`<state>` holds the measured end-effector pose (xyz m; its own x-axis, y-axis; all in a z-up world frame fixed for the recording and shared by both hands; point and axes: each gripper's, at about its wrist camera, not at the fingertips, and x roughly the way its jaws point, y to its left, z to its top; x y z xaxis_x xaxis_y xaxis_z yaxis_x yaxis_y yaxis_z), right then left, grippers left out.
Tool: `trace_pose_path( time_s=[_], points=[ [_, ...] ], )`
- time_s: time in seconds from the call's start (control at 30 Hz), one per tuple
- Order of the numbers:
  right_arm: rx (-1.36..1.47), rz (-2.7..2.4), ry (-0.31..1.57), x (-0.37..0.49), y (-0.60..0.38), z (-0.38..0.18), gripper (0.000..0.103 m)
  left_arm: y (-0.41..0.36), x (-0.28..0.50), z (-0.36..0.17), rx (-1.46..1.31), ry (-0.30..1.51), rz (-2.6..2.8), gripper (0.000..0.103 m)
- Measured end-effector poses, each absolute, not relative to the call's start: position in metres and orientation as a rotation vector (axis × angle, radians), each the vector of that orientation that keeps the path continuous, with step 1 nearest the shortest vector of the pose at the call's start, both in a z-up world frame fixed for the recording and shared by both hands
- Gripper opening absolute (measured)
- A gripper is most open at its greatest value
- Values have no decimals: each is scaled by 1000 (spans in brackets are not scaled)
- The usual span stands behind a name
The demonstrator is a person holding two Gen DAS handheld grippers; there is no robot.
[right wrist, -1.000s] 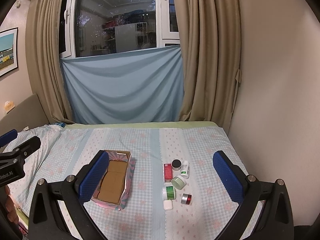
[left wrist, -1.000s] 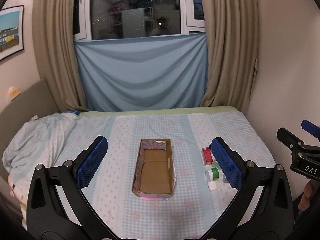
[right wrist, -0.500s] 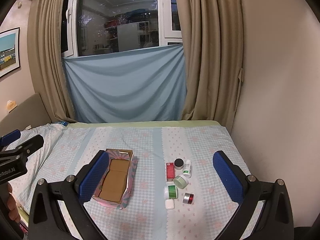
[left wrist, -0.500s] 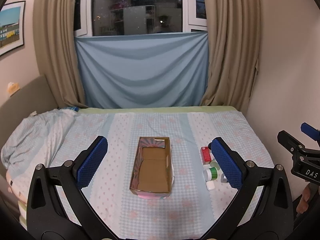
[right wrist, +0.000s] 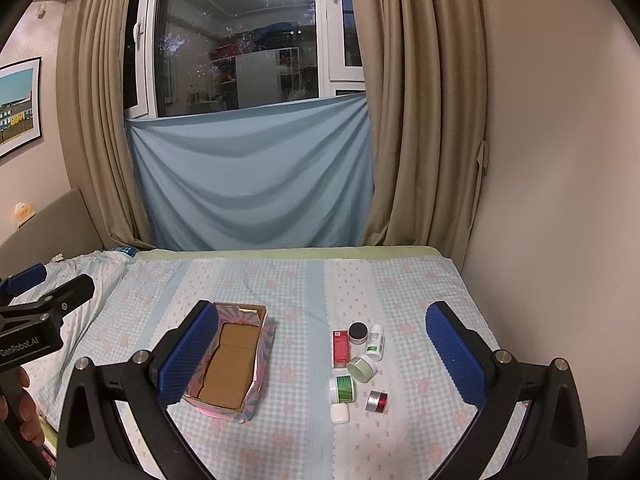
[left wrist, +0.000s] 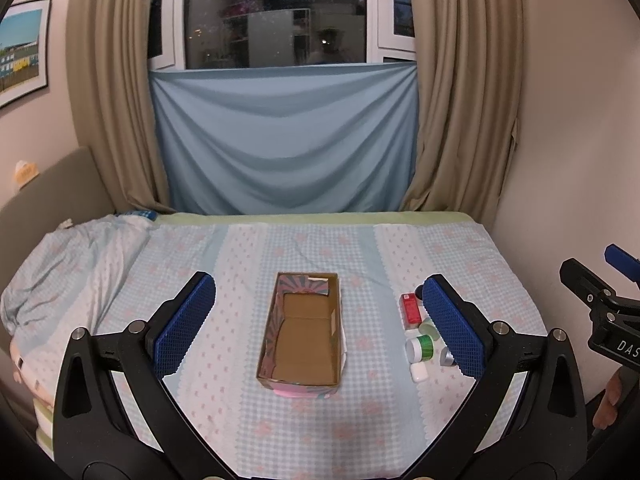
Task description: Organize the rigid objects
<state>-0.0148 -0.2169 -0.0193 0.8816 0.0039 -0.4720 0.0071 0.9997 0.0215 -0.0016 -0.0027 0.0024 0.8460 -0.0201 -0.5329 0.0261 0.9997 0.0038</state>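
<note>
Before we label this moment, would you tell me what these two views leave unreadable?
- Left wrist view: the left gripper's right finger covers part of the jar cluster; the black-lidded jar barely shows.
- Right wrist view: print on the red box and white bottle is too small.
- Right wrist view: its left finger hides the cardboard box's near-left wall.

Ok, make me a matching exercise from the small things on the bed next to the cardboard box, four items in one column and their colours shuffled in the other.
Column one:
1. flat box
2. lid of the round jar at the far end of the group
3. label on the bottle lying on its side
4. small case nearest the cameras

Column two:
A. green
B. white
C. red
D. black

Pairs: 1-C, 2-D, 3-A, 4-B
</note>
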Motion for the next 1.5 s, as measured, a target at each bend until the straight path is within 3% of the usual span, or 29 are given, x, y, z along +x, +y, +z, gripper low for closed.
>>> trace_pose_path(
  time_s=[0.67,0.97,1.2,1.5],
  points=[
    [36,-34,491,-15,-223,-21,103,-9,2,-3,17,574,-37,102],
    [45,-24,545,-1,-234,-32,103,-6,22,-20,2,663,-34,102],
    [83,5,695,33,-246,-84,103,19,62,-82,-50,846,-37,102],
    [127,-62,844,91,-229,-167,103,93,138,-210,-121,1102,-101,102]
  ],
)
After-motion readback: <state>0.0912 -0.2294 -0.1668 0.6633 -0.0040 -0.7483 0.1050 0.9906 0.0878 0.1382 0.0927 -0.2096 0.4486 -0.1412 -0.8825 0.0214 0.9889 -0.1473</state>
